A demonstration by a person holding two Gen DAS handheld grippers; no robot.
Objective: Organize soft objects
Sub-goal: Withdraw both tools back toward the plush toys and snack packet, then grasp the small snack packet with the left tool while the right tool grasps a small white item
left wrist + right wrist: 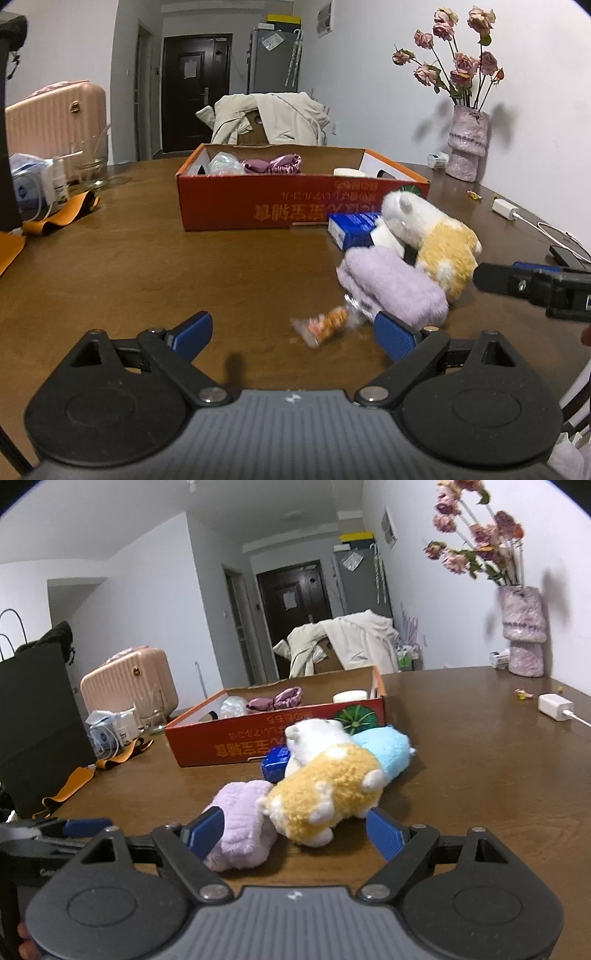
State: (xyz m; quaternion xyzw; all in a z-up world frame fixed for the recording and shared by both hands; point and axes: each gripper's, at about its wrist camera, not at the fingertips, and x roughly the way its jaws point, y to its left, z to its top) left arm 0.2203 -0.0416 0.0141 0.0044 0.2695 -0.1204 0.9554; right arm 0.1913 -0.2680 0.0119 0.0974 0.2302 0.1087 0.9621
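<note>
A yellow-and-white plush (443, 240) (325, 786) lies on the brown table beside a lilac fluffy item (391, 284) (240, 823). A light blue plush (388, 749) lies behind them. An orange cardboard box (258, 206) (258, 746) holds a purple satin item (273, 164) (275, 699). My left gripper (293, 334) is open, with a small snack packet (325, 325) between its fingers on the table. My right gripper (295, 830) is open around the near end of the yellow plush. It also shows at the right edge of the left wrist view (532, 284).
A blue box (352, 229) lies by the plush pile. A vase of dried roses (465, 144) stands at the far right, with a white charger (556, 706) and cable near it. A glass (92, 162), tissue packs and orange strap (62, 214) lie left. A black bag (33, 720) stands far left.
</note>
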